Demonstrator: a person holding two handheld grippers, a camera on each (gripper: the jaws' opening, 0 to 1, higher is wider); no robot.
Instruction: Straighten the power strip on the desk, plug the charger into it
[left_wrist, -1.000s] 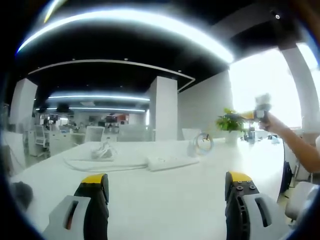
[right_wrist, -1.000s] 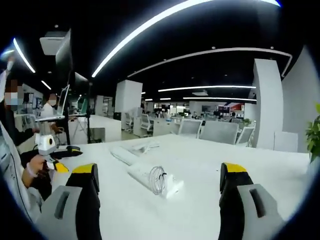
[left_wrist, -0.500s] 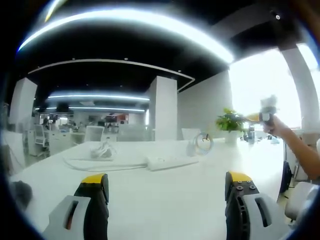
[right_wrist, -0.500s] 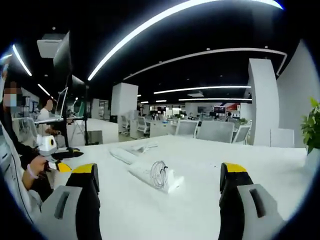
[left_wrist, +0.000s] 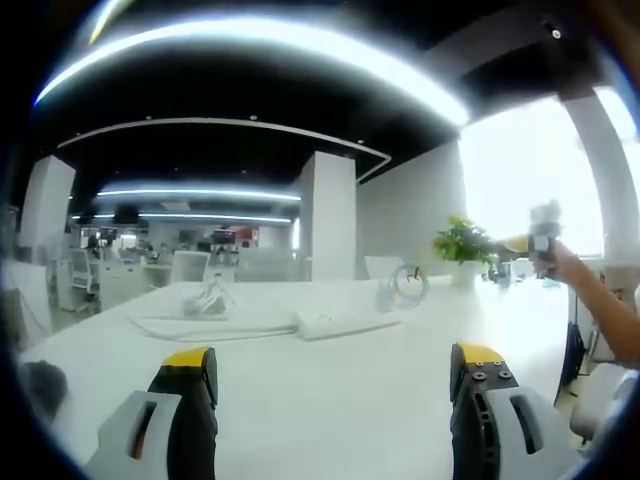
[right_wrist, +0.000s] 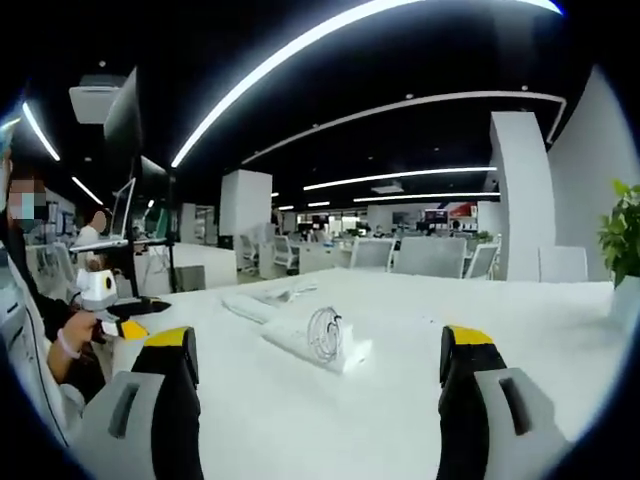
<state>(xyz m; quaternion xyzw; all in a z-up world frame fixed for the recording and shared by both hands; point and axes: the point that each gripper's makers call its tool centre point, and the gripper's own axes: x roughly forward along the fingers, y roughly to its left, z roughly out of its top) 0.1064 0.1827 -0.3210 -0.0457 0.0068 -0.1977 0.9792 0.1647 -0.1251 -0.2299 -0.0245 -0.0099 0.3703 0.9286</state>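
Nearest in the left gripper view, the left gripper (left_wrist: 325, 400) hangs over the white worktop (left_wrist: 330, 400) with its yellow-tipped jaws wide apart and nothing between them. Same deal in the right gripper view: the right gripper (right_wrist: 320, 400) has its jaws spread, empty, above bare worktop.

A bit further out, the white power strip (left_wrist: 345, 323) lies flat mid-worktop, angled, with its cord (left_wrist: 190, 335) trailing off to the left toward a loose white bundle (left_wrist: 205, 300). Just beyond the strip sits the charger (left_wrist: 398, 288) with its coiled cable. In the right gripper view the charger (right_wrist: 330, 340) lies nearer, the strip (right_wrist: 248, 306) behind it.

Far back there's a potted plant (left_wrist: 462, 245), office chairs and pillars.
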